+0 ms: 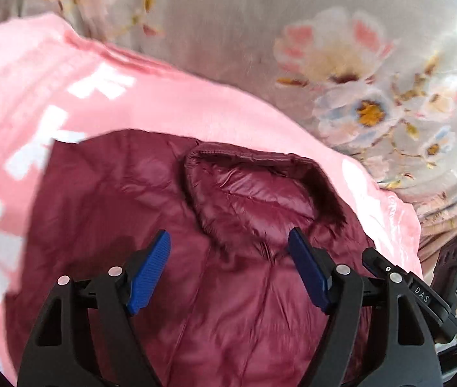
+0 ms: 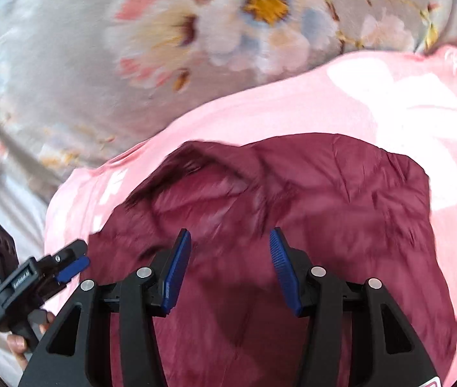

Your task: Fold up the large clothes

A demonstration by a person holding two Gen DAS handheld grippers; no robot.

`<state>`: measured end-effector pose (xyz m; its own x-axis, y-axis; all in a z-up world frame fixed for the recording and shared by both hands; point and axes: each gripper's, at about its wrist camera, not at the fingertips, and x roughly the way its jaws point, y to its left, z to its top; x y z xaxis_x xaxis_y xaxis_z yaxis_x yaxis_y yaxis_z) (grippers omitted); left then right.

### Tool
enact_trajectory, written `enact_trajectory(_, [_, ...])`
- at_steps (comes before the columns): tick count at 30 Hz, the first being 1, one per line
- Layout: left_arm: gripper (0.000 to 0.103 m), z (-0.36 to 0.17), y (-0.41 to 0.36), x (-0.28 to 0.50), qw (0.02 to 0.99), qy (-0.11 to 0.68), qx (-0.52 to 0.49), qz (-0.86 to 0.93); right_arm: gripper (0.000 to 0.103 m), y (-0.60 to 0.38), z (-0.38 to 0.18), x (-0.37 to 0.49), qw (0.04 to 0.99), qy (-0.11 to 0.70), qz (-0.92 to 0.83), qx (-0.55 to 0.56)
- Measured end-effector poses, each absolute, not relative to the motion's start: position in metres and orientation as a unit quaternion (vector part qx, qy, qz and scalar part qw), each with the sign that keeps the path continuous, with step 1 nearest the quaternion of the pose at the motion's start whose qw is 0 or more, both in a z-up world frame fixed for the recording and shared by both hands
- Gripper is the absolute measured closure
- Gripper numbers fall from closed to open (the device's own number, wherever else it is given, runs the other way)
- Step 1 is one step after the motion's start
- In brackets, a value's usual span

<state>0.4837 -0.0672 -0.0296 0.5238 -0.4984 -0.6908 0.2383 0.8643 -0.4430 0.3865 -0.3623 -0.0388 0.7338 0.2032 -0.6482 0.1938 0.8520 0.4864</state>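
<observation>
A maroon puffer jacket (image 1: 228, 274) lies on a pink blanket (image 1: 51, 74), its collar (image 1: 254, 190) towards the far side. It also shows in the right wrist view (image 2: 325, 213), on the same pink blanket (image 2: 373, 96). My left gripper (image 1: 228, 242) is open and empty, hovering over the jacket just below the collar. My right gripper (image 2: 230, 242) is open and empty over the jacket's middle. In the right wrist view the left gripper (image 2: 67, 267) shows at the jacket's left edge.
A grey bedsheet with large flower prints (image 1: 357, 80) surrounds the pink blanket, and it also fills the top of the right wrist view (image 2: 196, 32). The right gripper's body (image 1: 422, 290) shows at the right edge of the left wrist view.
</observation>
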Motion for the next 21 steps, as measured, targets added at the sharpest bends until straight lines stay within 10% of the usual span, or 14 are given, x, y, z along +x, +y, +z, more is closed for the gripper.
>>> enact_trajectory(4, [0.034,-0.057,-0.085,0.512,0.841,0.473,-0.153,-0.215,0.051,-0.360,-0.060,0.420,0.880,0.405,-0.011,0.248])
enact_trajectory(6, [0.053,-0.067,-0.091,0.519,0.830,0.485,-0.157,-0.228,0.053,-0.352,-0.069,0.429,0.873,0.426,-0.008,0.238])
enact_trajectory(9, [0.076,-0.070,-0.101,0.519,0.830,0.486,-0.142,-0.235,0.092,-0.337,-0.064,0.437,0.867,0.432,0.045,0.245])
enact_trajectory(13, [0.080,-0.058,-0.102,0.513,0.848,0.458,-0.124,-0.237,0.094,-0.348,-0.030,0.434,0.863,0.331,0.145,0.353])
enact_trajectory(21, [0.083,-0.076,-0.095,0.504,0.860,0.458,-0.075,-0.215,0.086,-0.341,-0.055,0.420,0.882,0.411,0.024,0.232])
